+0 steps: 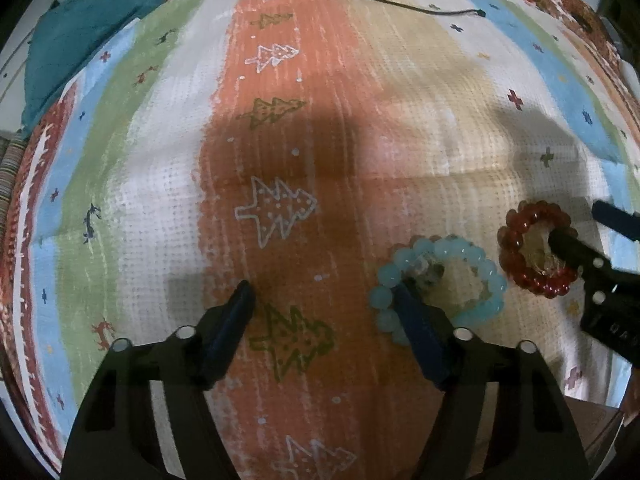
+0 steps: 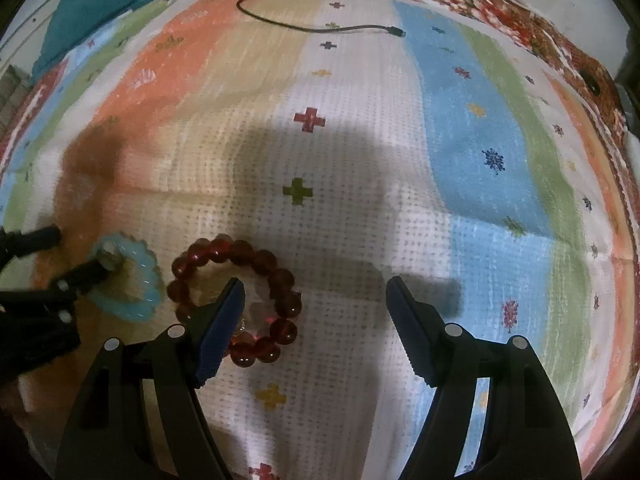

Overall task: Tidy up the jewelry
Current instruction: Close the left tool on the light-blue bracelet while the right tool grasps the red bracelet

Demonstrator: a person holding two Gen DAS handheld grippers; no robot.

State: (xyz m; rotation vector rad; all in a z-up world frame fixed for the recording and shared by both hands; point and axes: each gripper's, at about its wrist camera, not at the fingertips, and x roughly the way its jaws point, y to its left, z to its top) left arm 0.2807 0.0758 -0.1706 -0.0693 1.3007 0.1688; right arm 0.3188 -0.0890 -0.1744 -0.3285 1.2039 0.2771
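Note:
A light blue bead bracelet (image 1: 460, 254) and a dark red bead bracelet (image 1: 520, 236) lie side by side on the patterned cloth (image 1: 320, 140). My left gripper (image 1: 326, 292) is open; its right finger rests inside the blue bracelet's ring. In the right wrist view my right gripper (image 2: 316, 288) is open; its left finger sits inside the red bracelet (image 2: 264, 258), with the blue bracelet (image 2: 136, 280) to its left. Each gripper shows in the other's view at the frame edge.
A teal cloth (image 1: 76, 40) is bunched at the far left corner. A black cable (image 2: 320, 29) lies across the far side of the cloth (image 2: 400, 160). The bed's edges curve around both views.

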